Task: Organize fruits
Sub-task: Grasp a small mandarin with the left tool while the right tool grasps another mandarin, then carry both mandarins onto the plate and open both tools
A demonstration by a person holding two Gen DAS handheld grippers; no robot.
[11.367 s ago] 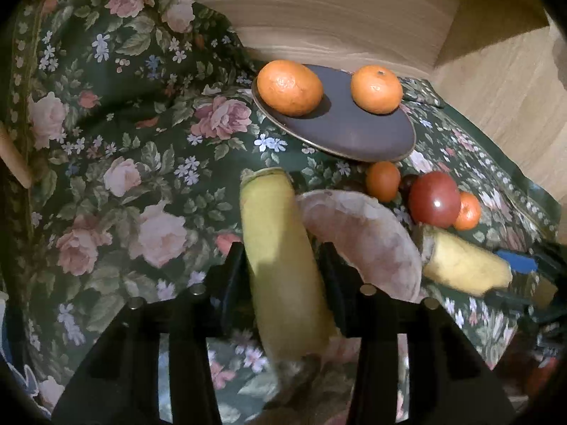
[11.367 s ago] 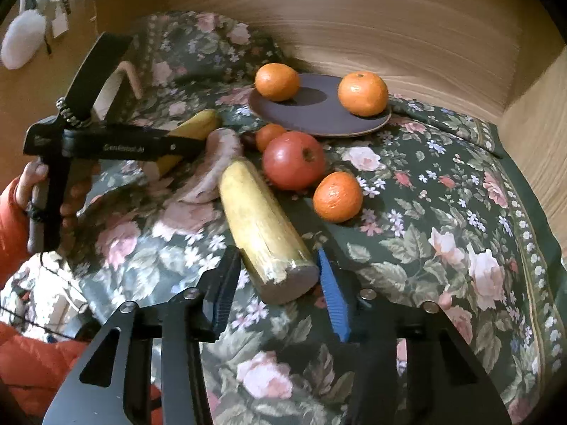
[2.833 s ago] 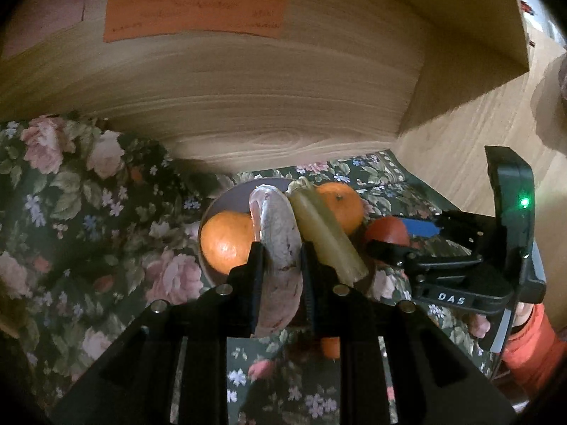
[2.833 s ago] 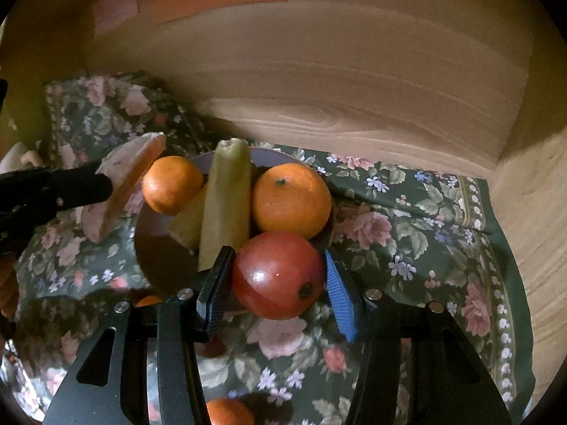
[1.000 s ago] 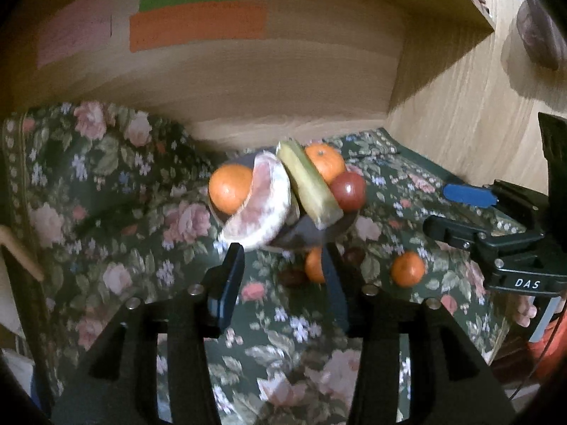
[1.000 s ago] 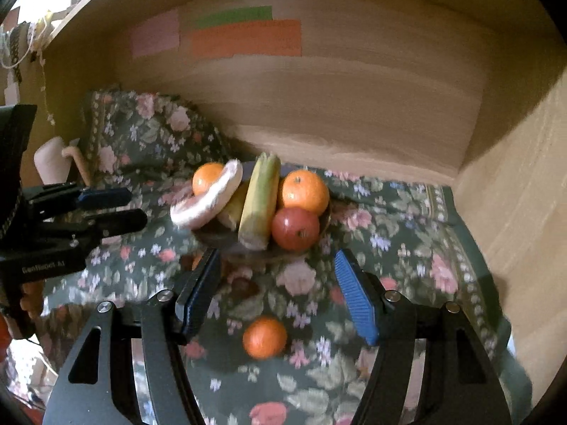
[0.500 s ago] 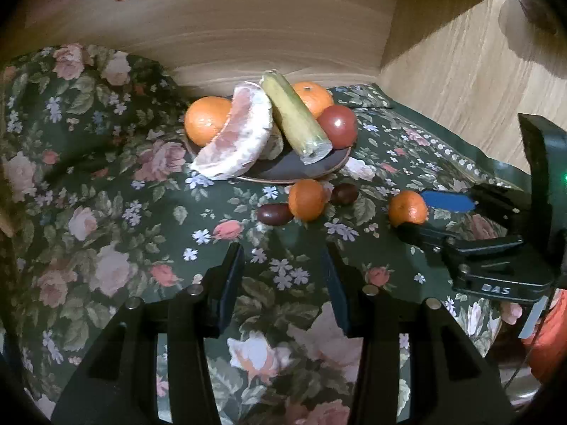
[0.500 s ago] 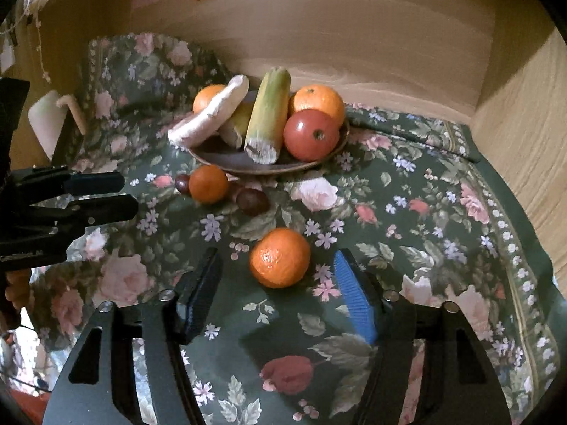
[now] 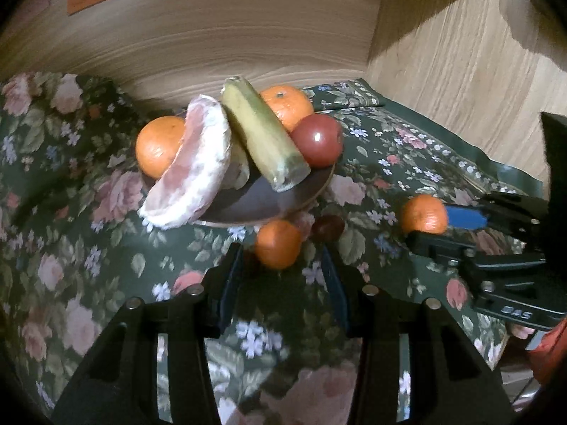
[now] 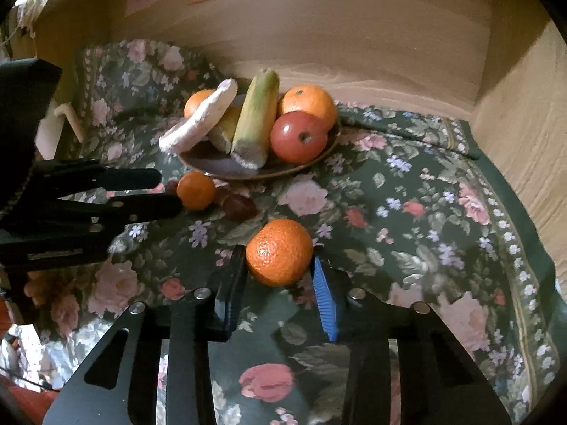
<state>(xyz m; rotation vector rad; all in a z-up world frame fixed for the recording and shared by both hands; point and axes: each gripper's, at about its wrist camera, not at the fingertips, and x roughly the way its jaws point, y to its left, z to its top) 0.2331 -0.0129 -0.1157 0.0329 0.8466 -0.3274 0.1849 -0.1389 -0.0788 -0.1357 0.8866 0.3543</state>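
Note:
A dark plate holds a grapefruit slice, a banana piece, a red apple and two oranges. On the cloth in front of it, a small mandarin lies just ahead of my left gripper. That gripper is open, its fingertips flanking the fruit without touching it. A larger mandarin sits between the closing jaws of my right gripper, and both pads meet its sides.
A dark floral cloth covers the surface. Wooden walls stand close behind and to the right. Two dark brown fruits lie beside the small mandarin. A cream object stands far left. A red sleeve shows at lower right.
Both grippers have sunk toward the cloth. The right jaws have narrowed around the larger mandarin. The left gripper has moved up to the small mandarin.

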